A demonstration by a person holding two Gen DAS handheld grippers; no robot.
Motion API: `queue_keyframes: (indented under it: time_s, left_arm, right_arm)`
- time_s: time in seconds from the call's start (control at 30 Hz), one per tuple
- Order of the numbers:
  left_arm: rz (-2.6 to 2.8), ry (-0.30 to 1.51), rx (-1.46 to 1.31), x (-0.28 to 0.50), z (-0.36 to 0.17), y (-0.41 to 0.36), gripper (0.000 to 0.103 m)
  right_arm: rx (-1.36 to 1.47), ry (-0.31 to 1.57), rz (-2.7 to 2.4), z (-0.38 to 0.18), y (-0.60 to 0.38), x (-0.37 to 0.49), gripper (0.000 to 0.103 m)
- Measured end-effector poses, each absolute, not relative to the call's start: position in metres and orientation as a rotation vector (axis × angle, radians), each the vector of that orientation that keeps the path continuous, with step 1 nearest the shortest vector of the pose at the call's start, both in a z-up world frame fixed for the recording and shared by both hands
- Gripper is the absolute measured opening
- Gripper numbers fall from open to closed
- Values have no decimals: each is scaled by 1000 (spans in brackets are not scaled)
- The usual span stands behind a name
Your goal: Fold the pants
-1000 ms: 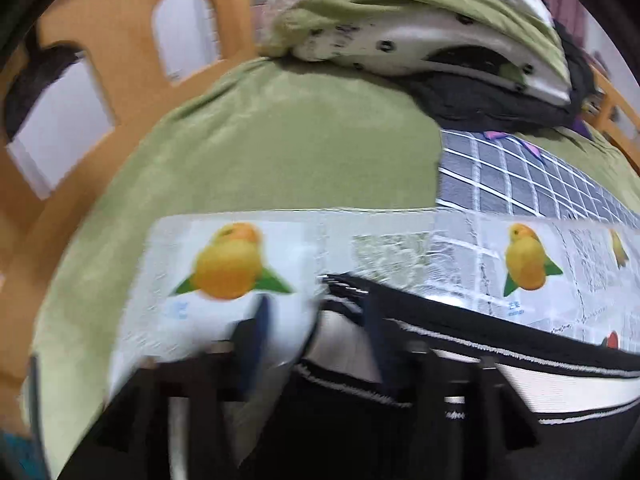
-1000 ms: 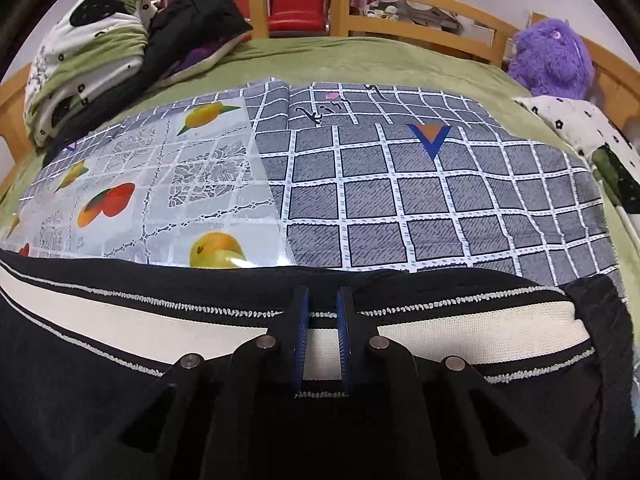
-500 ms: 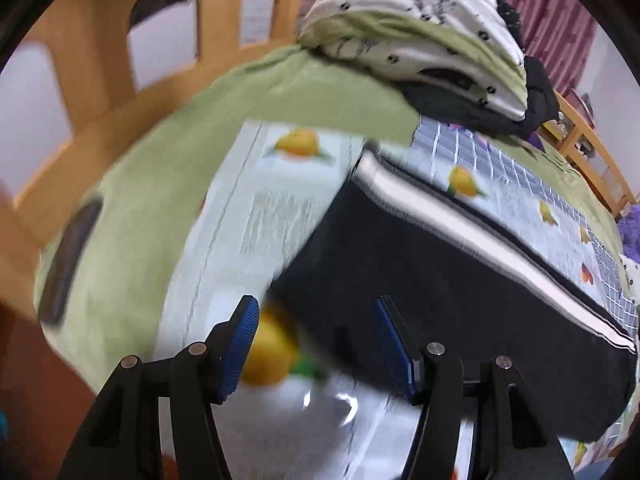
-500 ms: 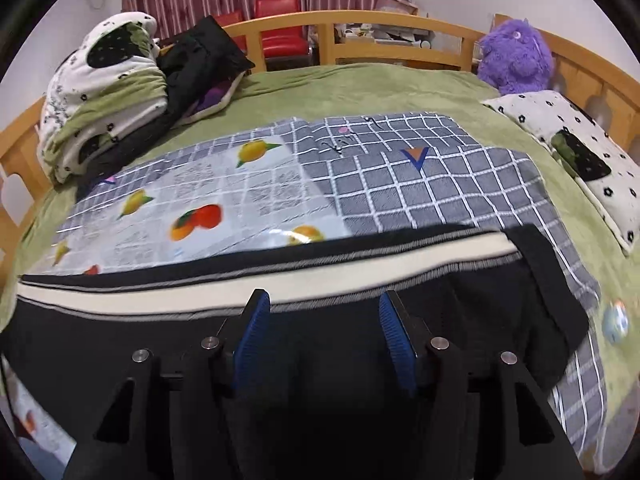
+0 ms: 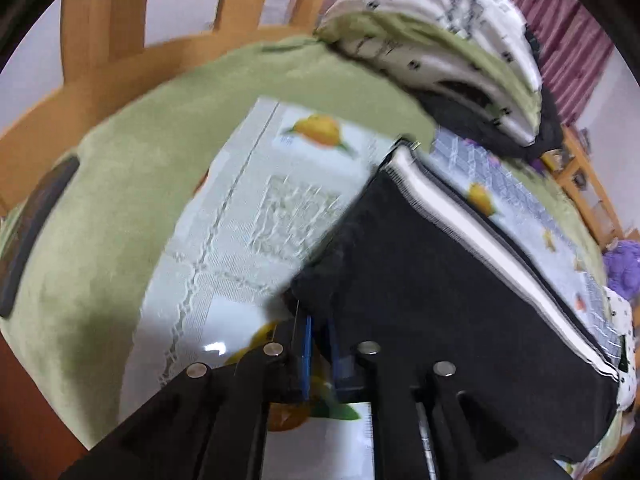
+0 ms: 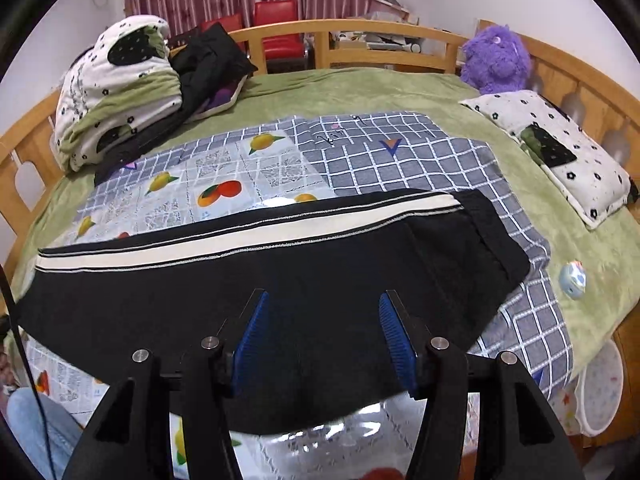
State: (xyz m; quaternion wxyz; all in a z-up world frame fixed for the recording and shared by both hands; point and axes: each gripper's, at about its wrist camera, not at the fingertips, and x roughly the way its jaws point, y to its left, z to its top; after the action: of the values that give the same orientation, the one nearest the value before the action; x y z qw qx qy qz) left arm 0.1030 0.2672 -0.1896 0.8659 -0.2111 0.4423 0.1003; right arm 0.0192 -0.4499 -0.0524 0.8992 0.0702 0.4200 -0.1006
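Black pants (image 6: 280, 280) with a white side stripe lie folded lengthwise across the bed, waistband at the right. In the left wrist view the pants (image 5: 440, 280) run from the near corner to the far right. My left gripper (image 5: 318, 344) is shut, its blue pads pinching the near corner of the pants at the leg end. My right gripper (image 6: 324, 340) is open and empty, held above the near edge of the pants, with black cloth showing between its fingers.
The pants lie on a fruit-print plastic sheet (image 6: 224, 184) over a grey checked blanket (image 6: 400, 160) on a green bed. Folded quilts (image 6: 112, 92), a purple plush toy (image 6: 496, 60), a pillow (image 6: 560, 156) and a wooden bed rail (image 6: 360, 36) ring the bed.
My left gripper was open half a second ago and has shut on the pants' near corner. My right gripper let go of the pants and has drawn back and up, open wide.
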Motion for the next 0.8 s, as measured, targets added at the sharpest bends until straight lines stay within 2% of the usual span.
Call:
queue_keyframes:
  time_s: [0.03, 0.07, 0.13, 0.17, 0.37, 0.57, 0.6, 0.63, 0.67, 0.8]
  left_arm:
    - [218, 936, -439, 102, -190, 267, 25]
    - [231, 939, -441, 100, -189, 269, 41]
    - [255, 917, -460, 91, -183, 273, 56]
    - [257, 902, -474, 86, -181, 275, 57]
    - [156, 886, -492, 77, -183, 274, 57]
    - [198, 848, -418, 104, -196, 260, 56]
    - [212, 849, -411, 112, -197, 259, 54]
    - [220, 857, -404, 117, -197, 259, 28]
    - [210, 868, -401, 121, -195, 259, 23]
    - [176, 777, -413, 100, -169, 266, 23]
  right_arm:
    - [163, 863, -206, -51, -452, 15, 56]
    - [184, 857, -205, -52, -454, 9, 56]
    - [208, 853, -200, -58, -454, 1, 56]
    - [217, 854, -191, -63, -454, 0, 56]
    - [290, 812, -113, -103, -447, -9, 56]
    - [345, 825, -41, -129, -438, -3, 56]
    - [350, 831, -48, -132, -438, -2, 56]
    - [359, 838, -54, -136, -439, -1, 56]
    - [366, 843, -56, -140, -439, -2, 56]
    - [379, 843, -94, -151, -440, -8, 54]
